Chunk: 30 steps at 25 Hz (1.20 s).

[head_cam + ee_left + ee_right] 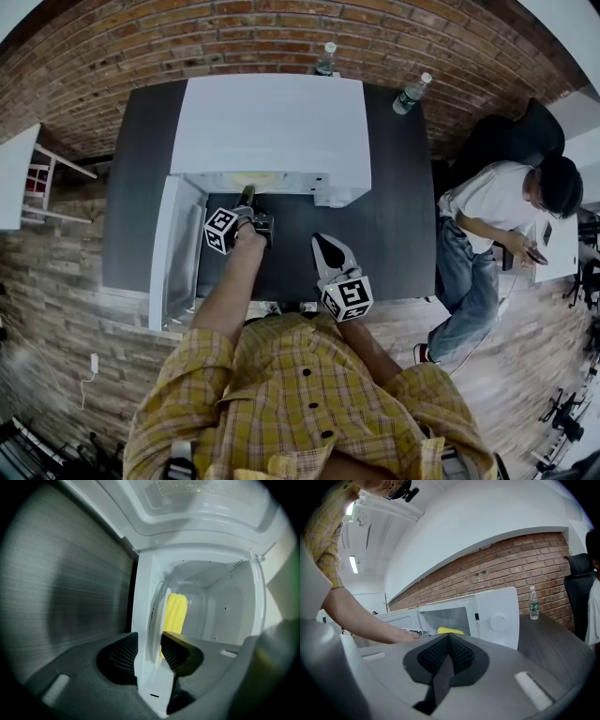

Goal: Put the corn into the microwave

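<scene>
Black ribbed jaws of the left claw (149,641) stand apart, gripping nothing, either side of the white box-shaped microwave (206,531)'s front edge. Just beyond them, the yellow corn cob (176,613) lies inside. Placing looks done; perhaps only the open white door (175,248) remains. The right claw (449,639) is closed, empty. No writing is legible.

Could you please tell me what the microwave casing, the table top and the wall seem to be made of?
Microwave casing: smooth white, probably painted metal or plastic; even, seamless surface.
Table top: dark, matte, likely wood-grain laminate; faint streaks show.
Wall: rough red-brown brick; mortar joints are visible.
</scene>
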Each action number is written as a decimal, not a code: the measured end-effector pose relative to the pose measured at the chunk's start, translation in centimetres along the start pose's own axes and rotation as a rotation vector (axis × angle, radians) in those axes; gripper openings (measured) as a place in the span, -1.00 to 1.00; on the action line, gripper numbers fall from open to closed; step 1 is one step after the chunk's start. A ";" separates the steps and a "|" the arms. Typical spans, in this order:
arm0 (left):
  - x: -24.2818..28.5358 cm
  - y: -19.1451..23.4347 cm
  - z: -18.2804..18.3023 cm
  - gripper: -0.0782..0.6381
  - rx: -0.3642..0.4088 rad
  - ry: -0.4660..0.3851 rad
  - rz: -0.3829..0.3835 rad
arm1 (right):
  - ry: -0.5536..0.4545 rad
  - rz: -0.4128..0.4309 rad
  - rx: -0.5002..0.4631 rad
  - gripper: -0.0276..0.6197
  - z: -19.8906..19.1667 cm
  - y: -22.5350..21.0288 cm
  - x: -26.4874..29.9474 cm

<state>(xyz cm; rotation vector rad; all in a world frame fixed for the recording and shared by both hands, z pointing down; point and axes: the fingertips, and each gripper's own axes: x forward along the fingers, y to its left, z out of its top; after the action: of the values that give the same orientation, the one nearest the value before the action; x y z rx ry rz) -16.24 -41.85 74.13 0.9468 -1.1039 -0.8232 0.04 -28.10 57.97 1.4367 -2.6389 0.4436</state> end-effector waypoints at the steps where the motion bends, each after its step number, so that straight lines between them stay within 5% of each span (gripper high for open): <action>1: -0.1 0.0 0.0 -0.34 -0.001 0.003 -0.004 | 0.001 0.002 -0.001 -0.91 0.0 0.1 0.0; 10: -1.6 -0.6 -0.4 -0.34 -0.020 0.012 -0.054 | -0.005 0.011 -0.009 -0.91 0.0 0.5 -0.7; 18: -4.6 -1.5 -1.7 -0.70 0.043 0.053 -0.097 | -0.019 0.022 -0.024 -0.91 0.2 1.3 -1.6; 30: -10.0 -3.8 -4.2 -0.79 0.068 0.089 -0.194 | -0.039 0.047 -0.012 -0.91 0.5 2.5 -3.6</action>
<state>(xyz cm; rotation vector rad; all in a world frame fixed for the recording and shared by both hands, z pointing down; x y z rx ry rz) -15.07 -33.38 66.42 1.1498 -0.9782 -0.8963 -0.02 -24.06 56.12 1.3959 -2.7059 0.4078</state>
